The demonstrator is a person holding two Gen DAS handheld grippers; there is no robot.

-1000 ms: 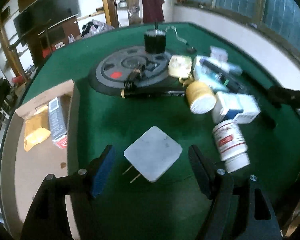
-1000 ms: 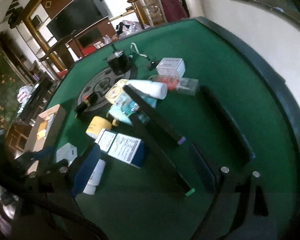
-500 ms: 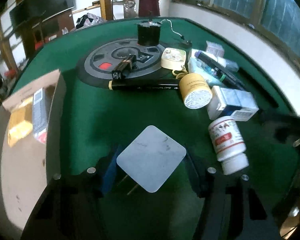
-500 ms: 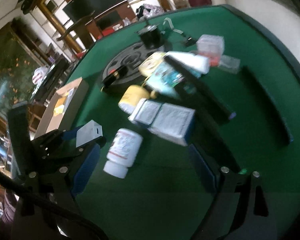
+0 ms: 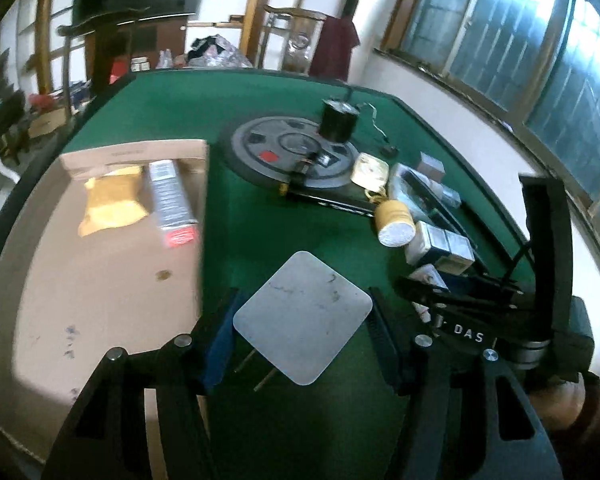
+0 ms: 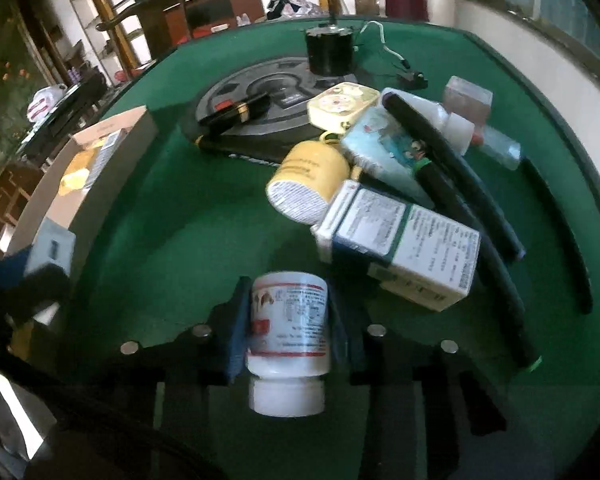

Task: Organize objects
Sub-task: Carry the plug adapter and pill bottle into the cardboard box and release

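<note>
My left gripper (image 5: 302,308) is shut on a white square plug adapter (image 5: 304,320). It holds the adapter clear of the green table (image 5: 260,240), with two prongs showing underneath, just right of a cardboard box (image 5: 100,288). My right gripper (image 6: 288,304) has its jaws closing on a white pill bottle (image 6: 288,320) with a red label. The bottle lies on the felt with its cap toward the camera, and both pads touch its sides. In the left wrist view the right gripper's black frame (image 5: 500,320) stands at the right.
The box holds a yellow packet (image 5: 114,200) and a long carton (image 5: 170,200). Beyond the bottle lie a yellow jar (image 6: 308,180), a white and green carton (image 6: 404,248), black hoses (image 6: 460,184), a grey disc (image 5: 292,152) and a black cylinder (image 6: 328,52).
The left gripper narrowed onto the adapter, lifted it and swung left toward the box. The right gripper came down over the pill bottle and its jaws narrowed around it.
</note>
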